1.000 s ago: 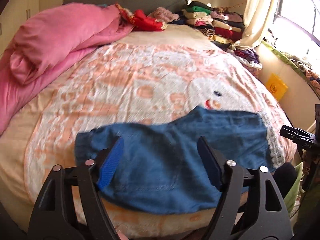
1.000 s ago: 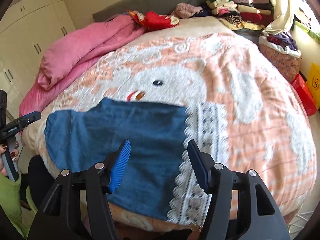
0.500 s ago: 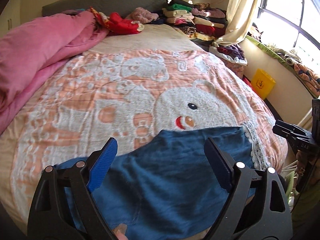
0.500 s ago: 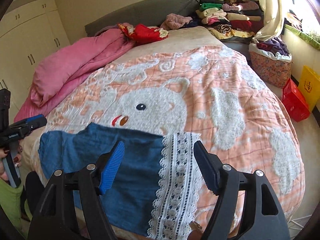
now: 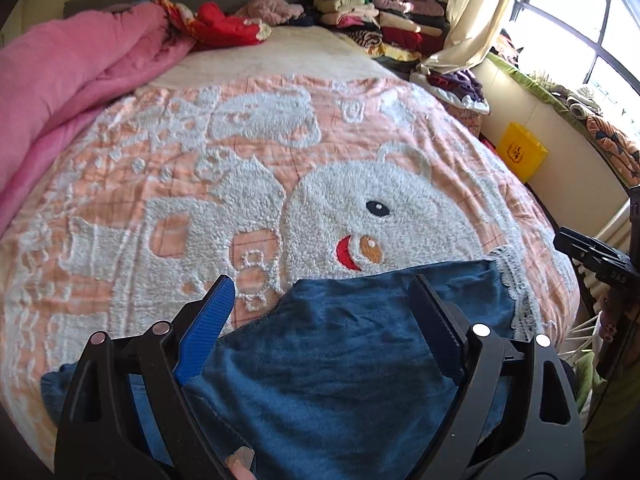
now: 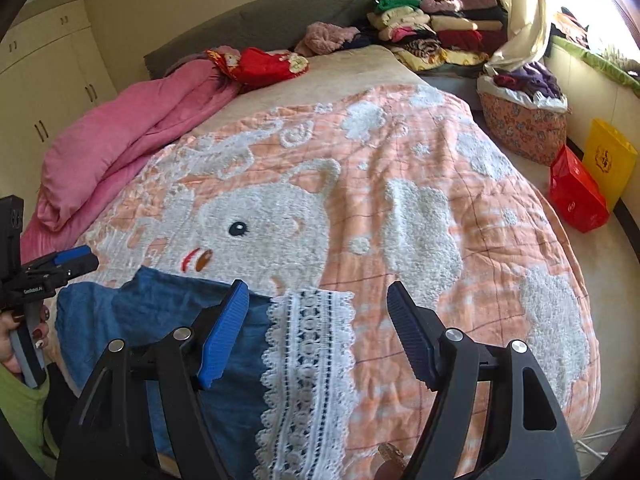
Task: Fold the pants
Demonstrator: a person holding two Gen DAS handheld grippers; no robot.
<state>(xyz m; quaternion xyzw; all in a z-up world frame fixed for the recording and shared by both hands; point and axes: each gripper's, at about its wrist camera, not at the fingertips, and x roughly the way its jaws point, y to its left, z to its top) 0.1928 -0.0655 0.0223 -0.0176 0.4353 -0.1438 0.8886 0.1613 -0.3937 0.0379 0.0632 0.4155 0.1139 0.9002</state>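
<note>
The blue pants (image 5: 340, 360) are left folded at the near edge of the bed (image 5: 240, 184), released: both the left hand-held gripper (image 5: 324, 312) and right hand-held gripper (image 6: 320, 320) have been opened wider and drawn away, empty. The fold appears finished.

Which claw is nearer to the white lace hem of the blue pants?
Right. The right claw hangs open directly above the lace hem of the blue pants. The left claw is open over the plain denim, with the hem off to its side.
</note>
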